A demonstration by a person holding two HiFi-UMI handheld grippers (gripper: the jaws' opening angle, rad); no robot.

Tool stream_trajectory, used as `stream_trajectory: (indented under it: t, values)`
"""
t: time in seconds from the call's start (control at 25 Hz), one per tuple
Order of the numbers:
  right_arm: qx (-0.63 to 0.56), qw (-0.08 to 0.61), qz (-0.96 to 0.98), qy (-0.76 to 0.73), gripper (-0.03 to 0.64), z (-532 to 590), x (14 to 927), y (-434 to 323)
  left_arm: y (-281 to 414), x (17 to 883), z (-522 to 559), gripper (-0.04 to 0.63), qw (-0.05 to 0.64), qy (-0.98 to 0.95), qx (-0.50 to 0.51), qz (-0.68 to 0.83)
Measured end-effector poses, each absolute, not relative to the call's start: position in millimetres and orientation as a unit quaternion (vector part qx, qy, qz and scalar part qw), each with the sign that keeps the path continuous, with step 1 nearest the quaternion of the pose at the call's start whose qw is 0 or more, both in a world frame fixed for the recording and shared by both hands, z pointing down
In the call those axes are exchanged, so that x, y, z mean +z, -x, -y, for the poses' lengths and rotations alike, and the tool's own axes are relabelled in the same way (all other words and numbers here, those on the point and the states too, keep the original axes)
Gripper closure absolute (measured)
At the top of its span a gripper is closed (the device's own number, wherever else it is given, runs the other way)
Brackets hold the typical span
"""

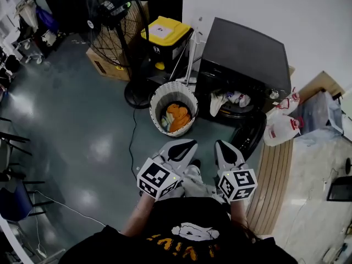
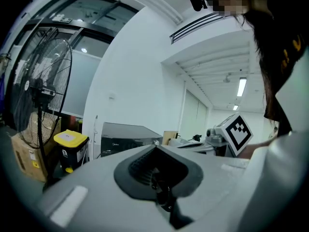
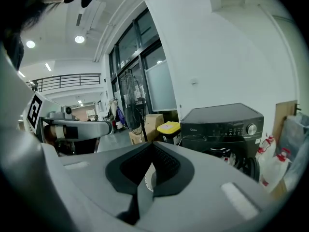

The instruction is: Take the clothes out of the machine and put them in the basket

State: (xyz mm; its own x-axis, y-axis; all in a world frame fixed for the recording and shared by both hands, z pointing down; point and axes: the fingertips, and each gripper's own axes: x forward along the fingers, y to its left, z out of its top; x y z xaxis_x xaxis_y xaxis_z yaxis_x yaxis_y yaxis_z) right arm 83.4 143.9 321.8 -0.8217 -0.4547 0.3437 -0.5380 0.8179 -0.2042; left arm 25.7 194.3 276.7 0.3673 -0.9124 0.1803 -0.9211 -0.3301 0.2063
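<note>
Head view looks down past our black shirt at both tools, held low in the centre of the frame above the grey floor. Our left gripper has its jaws pressed together with nothing between them, and in the left gripper view the dark pads meet along one seam. Our right gripper, just beside it, is likewise closed and empty. Both point up the frame toward the black washing machine in the upper right, whose round door hangs open. White and pale clothes spill over the lip of its opening, still in the machine. Just left of the machine stands the round white basket, with an orange garment already lying inside. Behind the basket, toward the upper left, we see a black pedestal fan, a yellow-lidded bin and a cardboard box. Two pale jugs with red caps sit right of the door.
</note>
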Motion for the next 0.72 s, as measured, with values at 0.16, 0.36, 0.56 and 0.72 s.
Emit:
stream_trajectory:
  t: [0.16, 0.36, 0.56, 0.72]
  values:
    - [0.149, 0.142, 0.939, -0.277, 0.595, -92.2, 331.0, -81.6, -16.6, 283.7, -146.5, 0.595, 0.14, -0.817, 0.024, 0.559]
    - [0.157, 0.136, 0.933, -0.293, 0.595, -24.6, 342.2, -78.0, -17.2, 288.5, -85.8, 0.595, 0.14, -0.827, 0.04, 0.544]
    - [0.176, 0.135, 0.927, -0.302, 0.595, 21.9, 360.8, -78.6, -19.8, 303.8, -43.8, 0.595, 0.15, -0.829, 0.081, 0.533]
    - [0.195, 0.143, 0.918, -0.315, 0.595, 49.9, 386.3, -87.6, -23.7, 323.7, -16.9, 0.595, 0.162, -0.831, 0.114, 0.521]
